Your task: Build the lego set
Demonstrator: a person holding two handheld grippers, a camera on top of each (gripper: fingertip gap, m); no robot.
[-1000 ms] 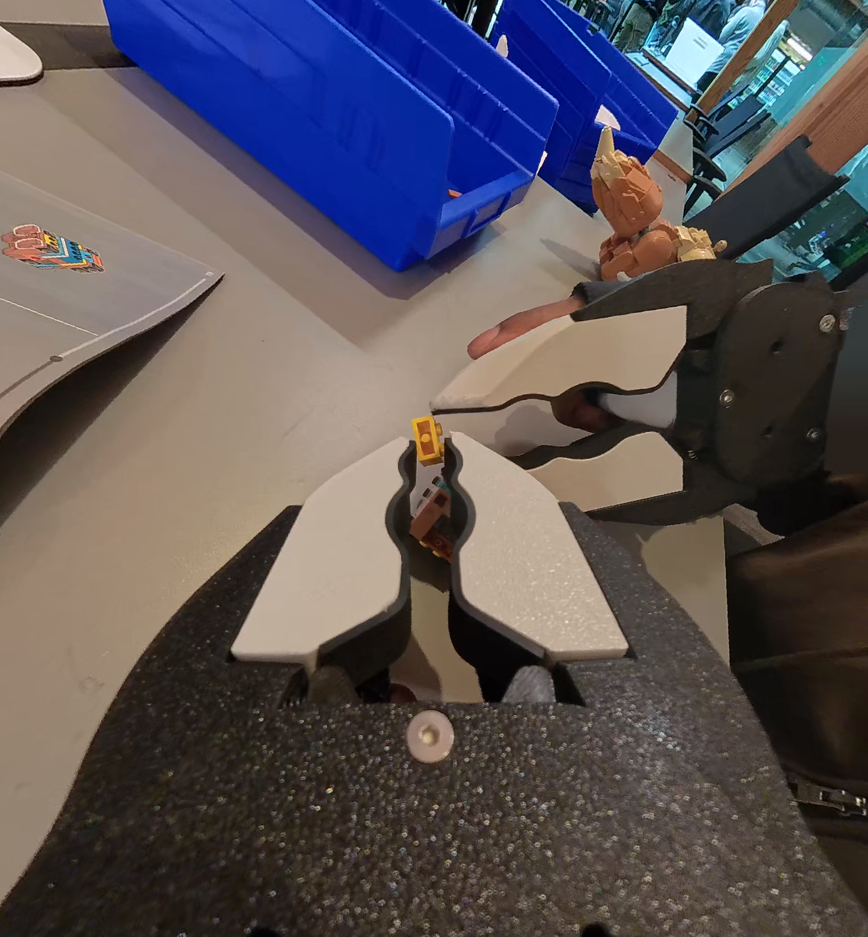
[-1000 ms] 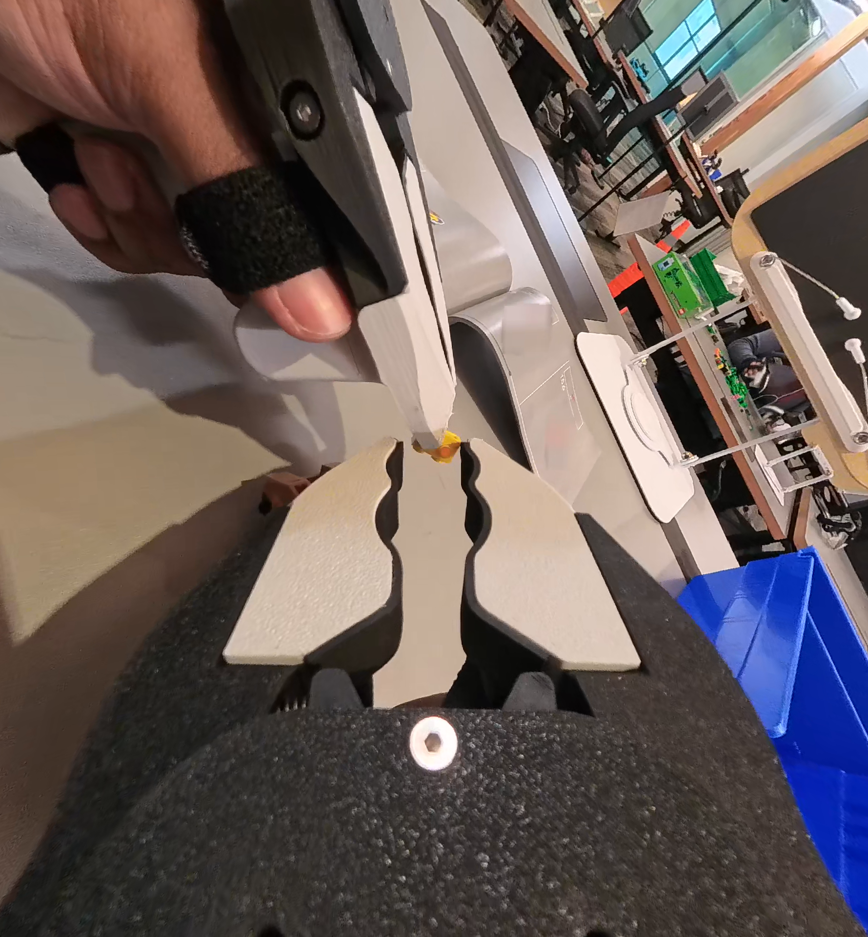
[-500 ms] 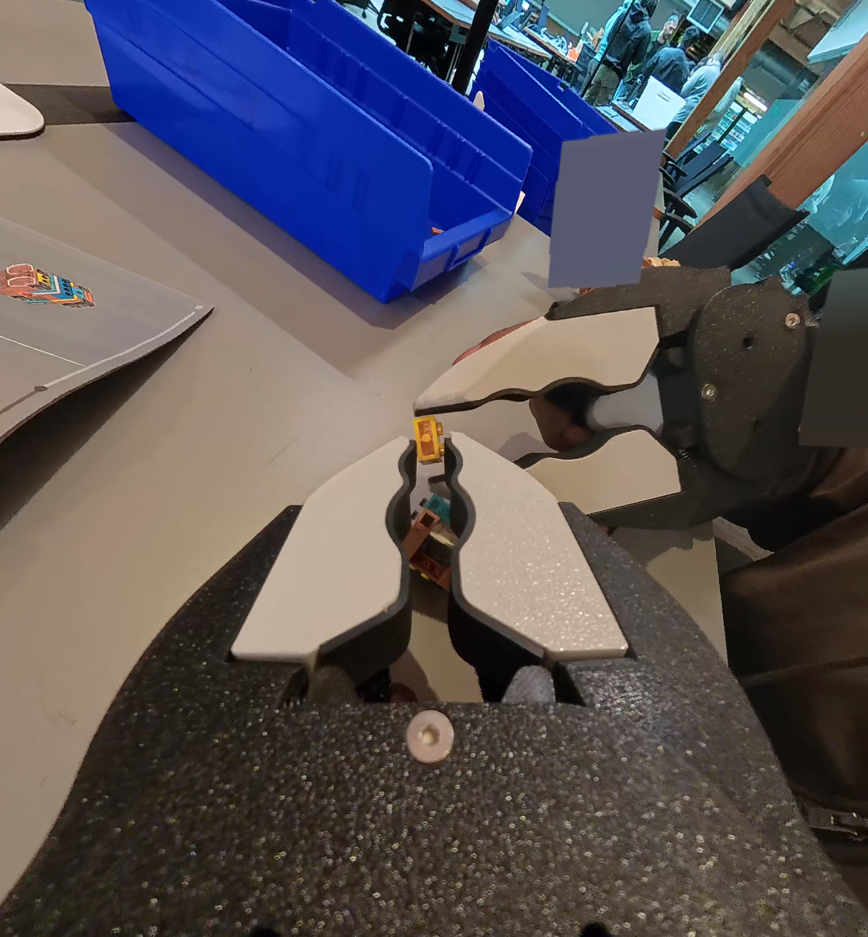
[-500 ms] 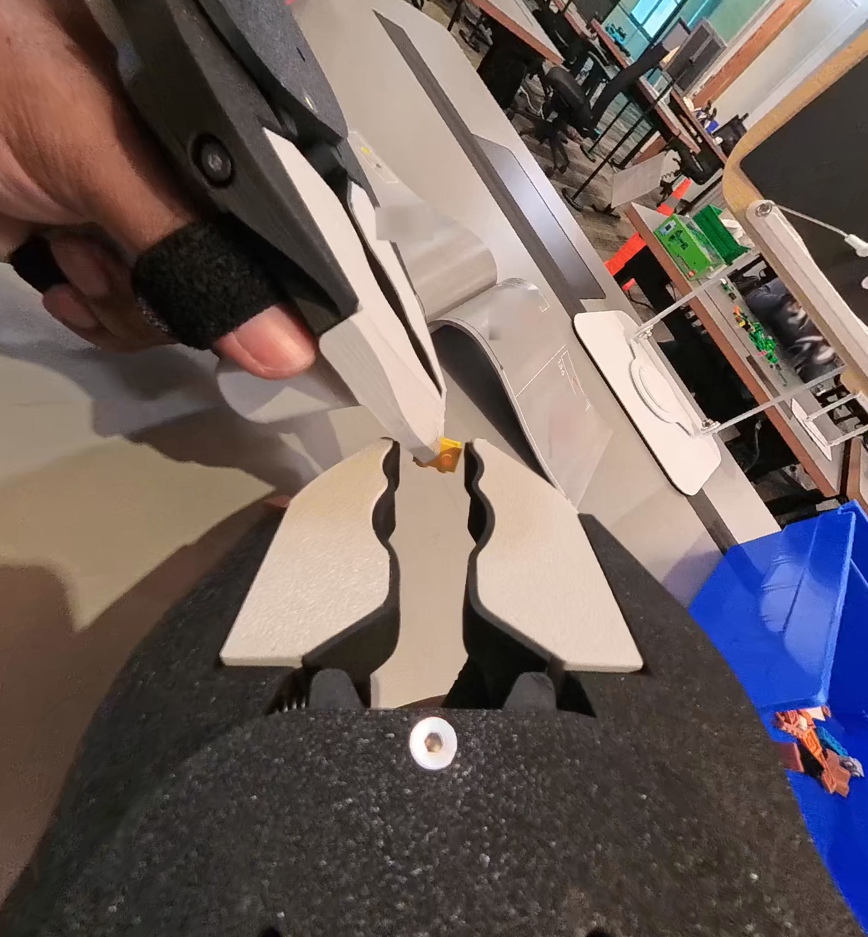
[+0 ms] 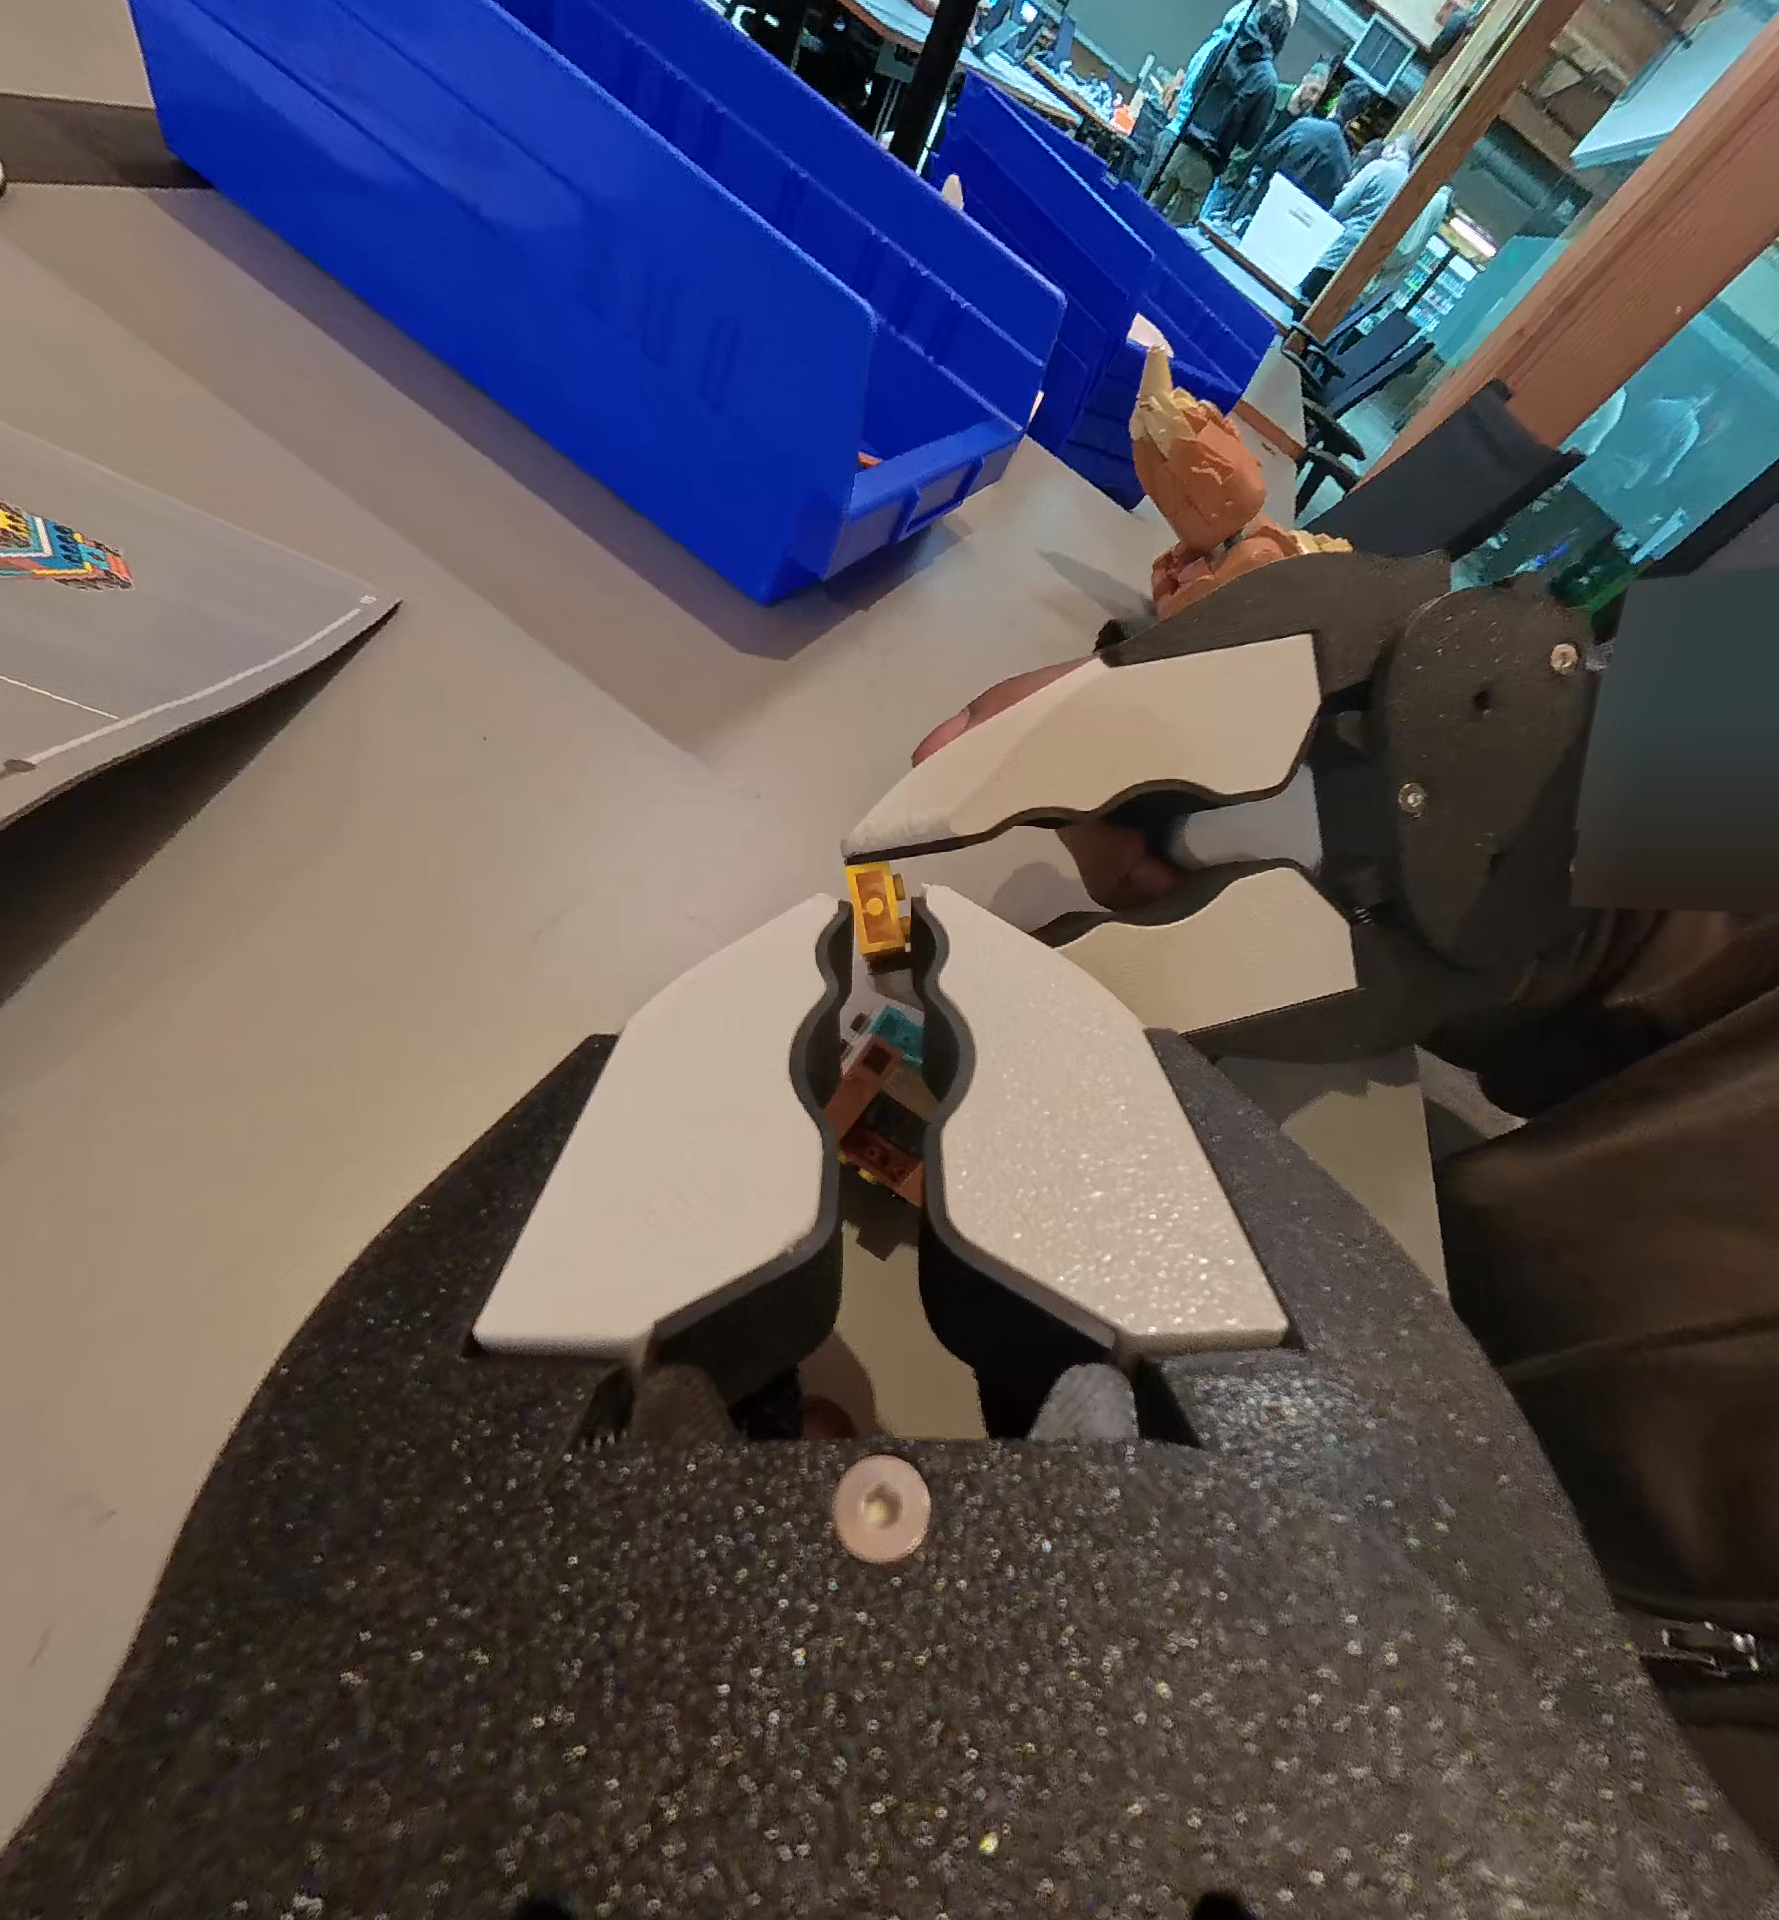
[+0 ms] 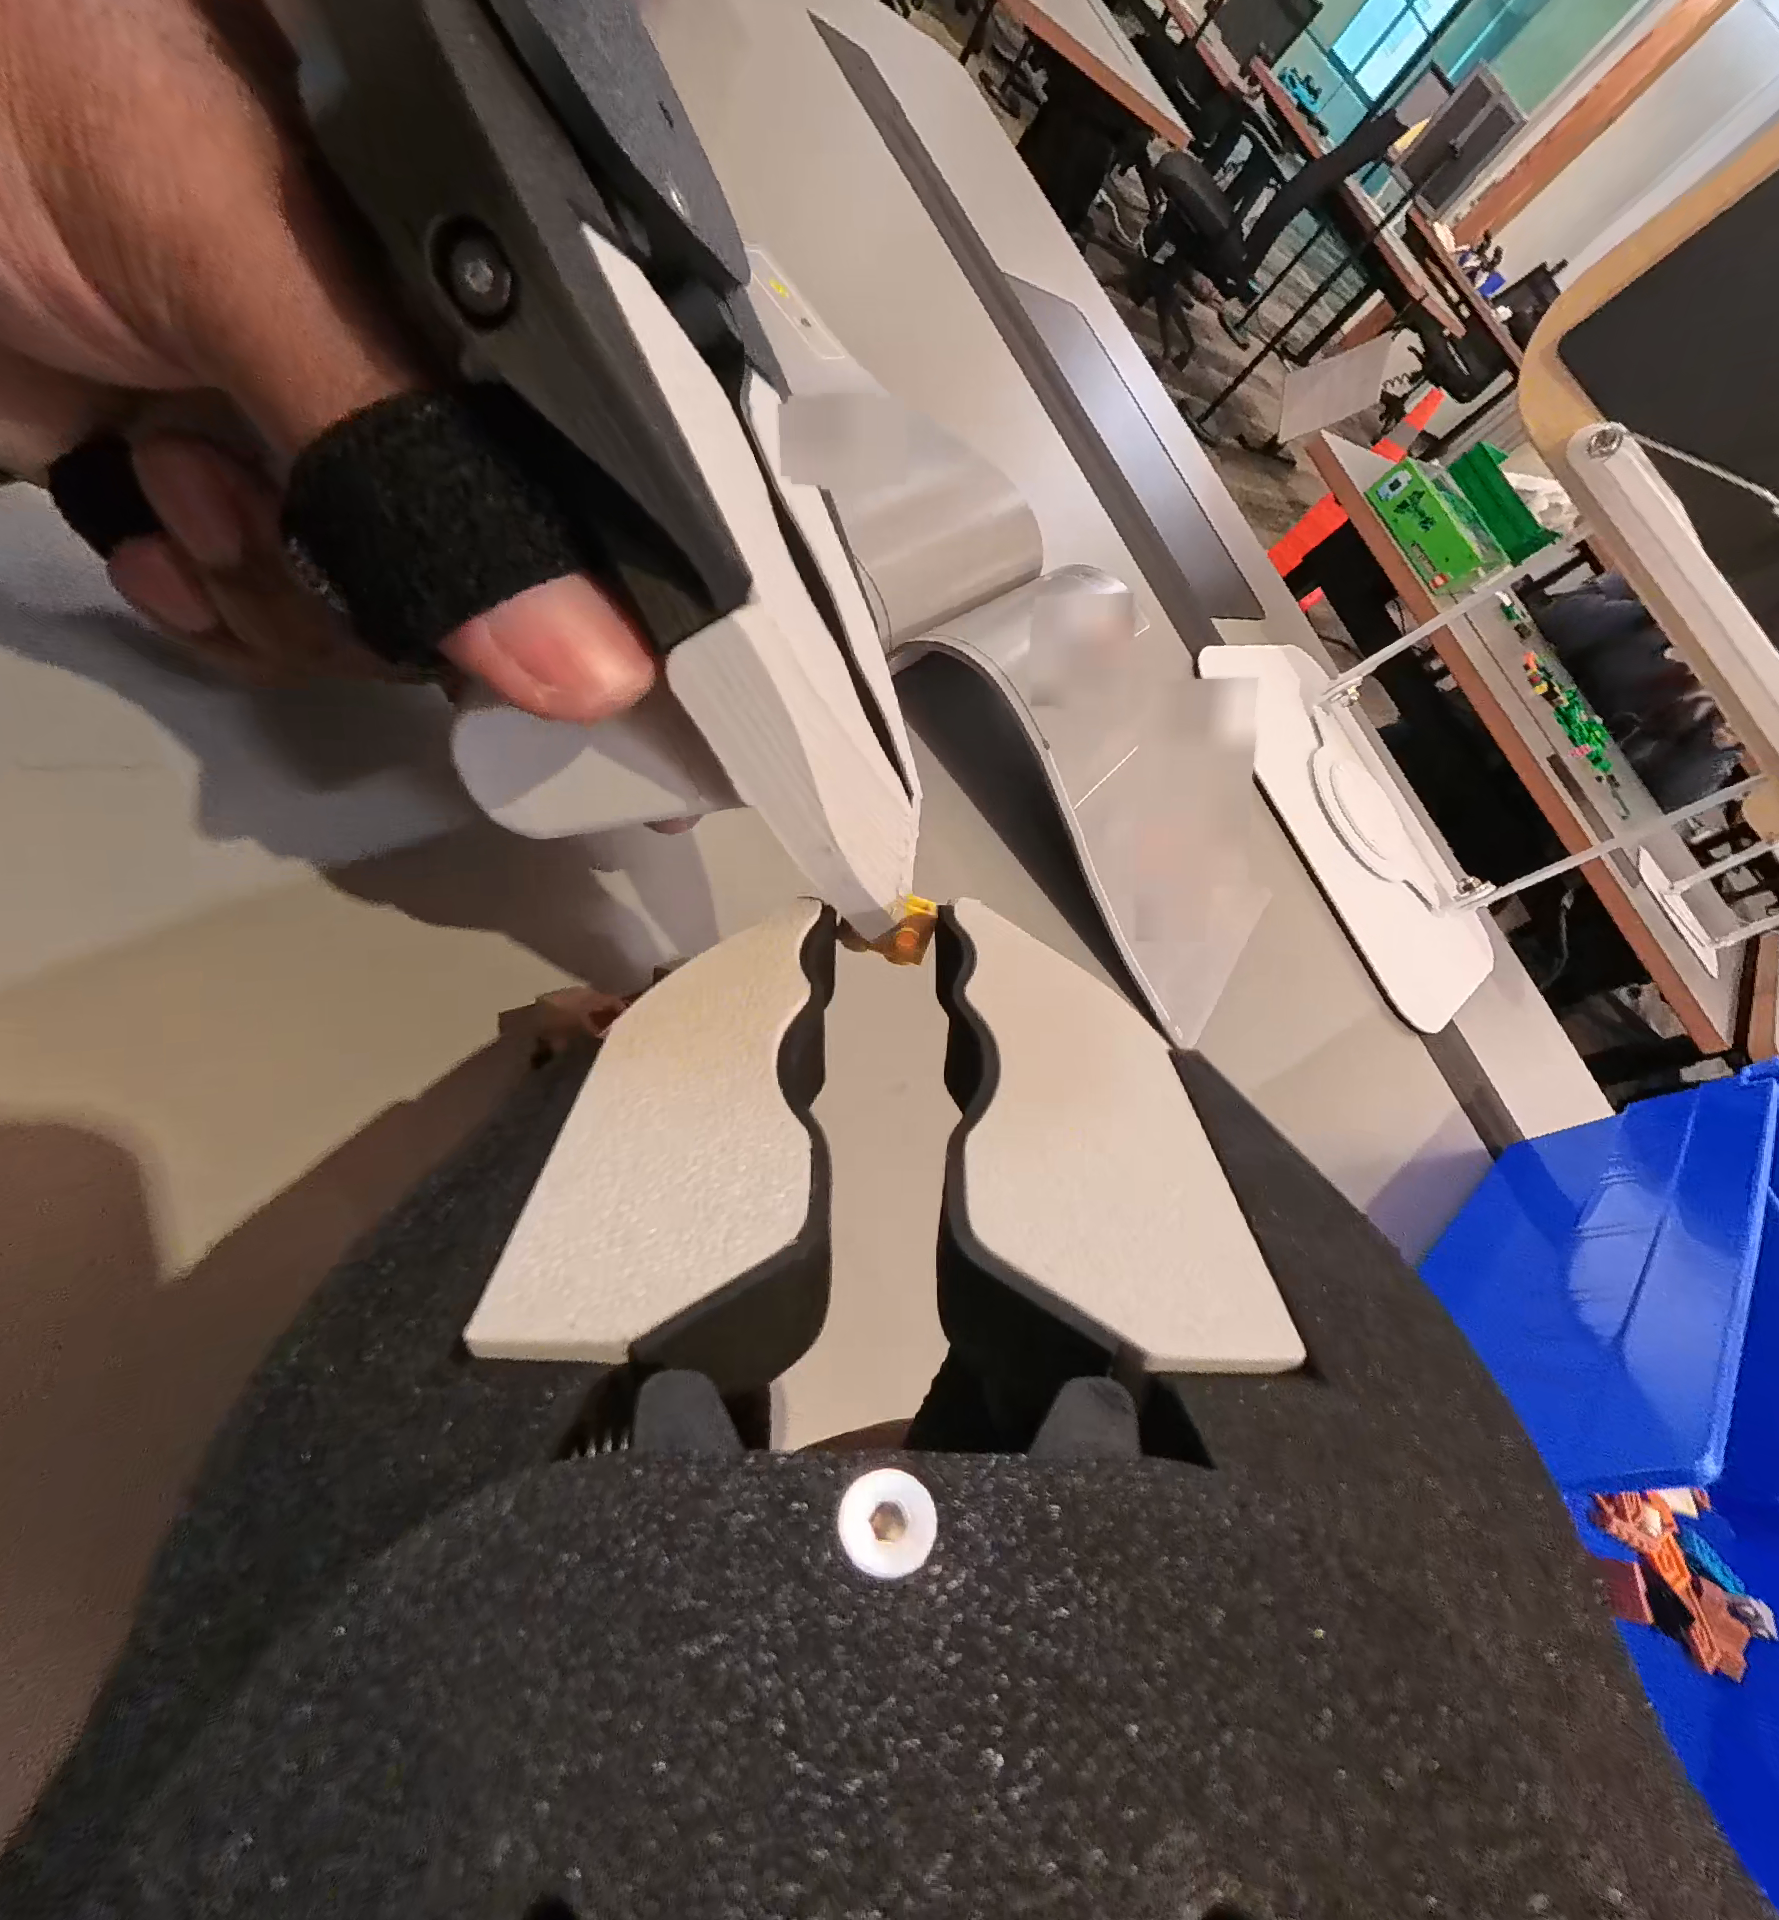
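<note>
My left gripper [image 5: 880, 904] is shut on a small yellow lego piece [image 5: 877, 914], pinched at its fingertips. A brown and teal lego cluster [image 5: 880, 1086] shows through the gap lower between the fingers; I cannot tell whether it is joined to the yellow piece. My right gripper [image 6: 887, 920] is open, its tips on either side of the yellow piece [image 6: 906, 932]. In the left wrist view its upper finger [image 5: 1093, 738] touches the top of the piece. In the right wrist view the left gripper [image 6: 880, 894] comes in from the upper left, held by a hand [image 6: 137, 312].
Long blue bins [image 5: 604, 291] stand at the back of the grey table [image 5: 345, 935]. A brown lego figure [image 5: 1202, 488] stands behind the right gripper. An open instruction booklet [image 5: 85, 644] lies at left. A blue bin [image 6: 1643, 1299] holding brown lego parts [image 6: 1674, 1579] is at right, beyond a white plate [image 6: 1363, 810]. My two grippers' fingertips are within a few centimetres of each other.
The right gripper's upper finger has come down onto the top of the yellow piece. The left gripper has kept its hold and shifted slightly.
</note>
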